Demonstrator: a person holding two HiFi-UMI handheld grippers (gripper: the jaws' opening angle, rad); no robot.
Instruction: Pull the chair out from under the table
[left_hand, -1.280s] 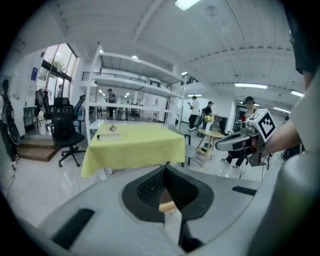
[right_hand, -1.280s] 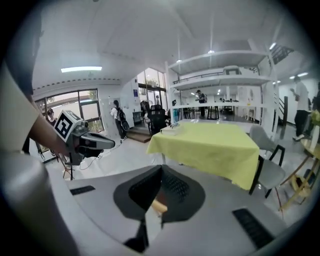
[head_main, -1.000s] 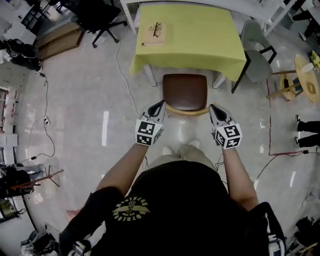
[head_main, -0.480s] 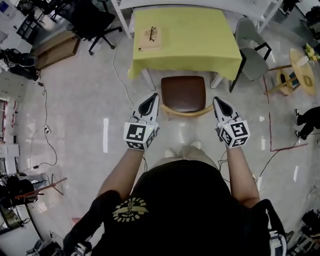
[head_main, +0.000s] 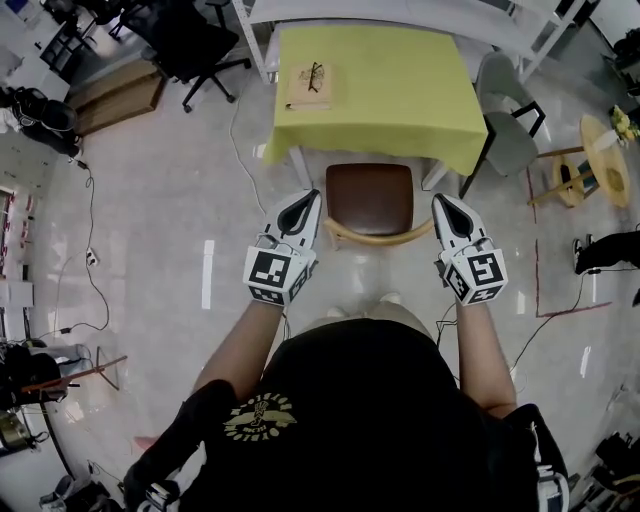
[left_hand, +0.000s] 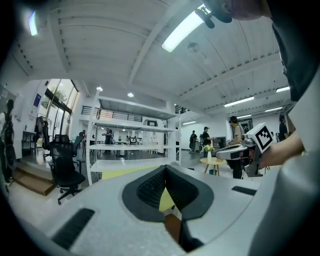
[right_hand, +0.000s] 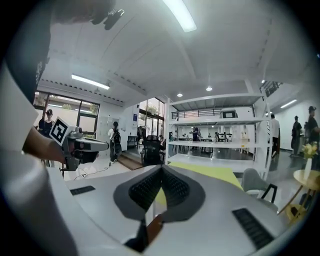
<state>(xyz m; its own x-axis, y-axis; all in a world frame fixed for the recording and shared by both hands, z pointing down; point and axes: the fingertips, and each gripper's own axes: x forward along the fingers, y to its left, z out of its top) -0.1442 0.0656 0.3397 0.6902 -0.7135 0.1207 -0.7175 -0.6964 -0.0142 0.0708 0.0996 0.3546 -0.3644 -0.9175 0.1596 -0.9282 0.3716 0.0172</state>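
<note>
Both tongs are pinched fully closed and hold nothing. Your left gripper (head_main: 303, 203) hangs just beside the left end of the curved pale wooden back rail (head_main: 378, 237), and your right gripper (head_main: 446, 205) is just beside its right end, neither touching it. The brown-seated wooden chair (head_main: 370, 197) stands between them. Its back is towards you, and the far edge of its seat sits right at the hanging hem of the yellow cloth-covered table (head_main: 400, 90), between the table's white legs. You can't tell from here whether any of the seat lies beneath that hem.

If the chair needs to come further, the risk is the grip. With the jaws closed you would only nudge or hook the rail, and it could slip off and twist to one side. A twisted chair could catch a white table leg or drag the cloth. That could shift the tan notebook with spectacles on it (head_main: 308, 82) near the table's left edge. Your shoes (head_main: 385, 298) are close behind the chair, so a hard pull could bring it onto your feet.
</note>
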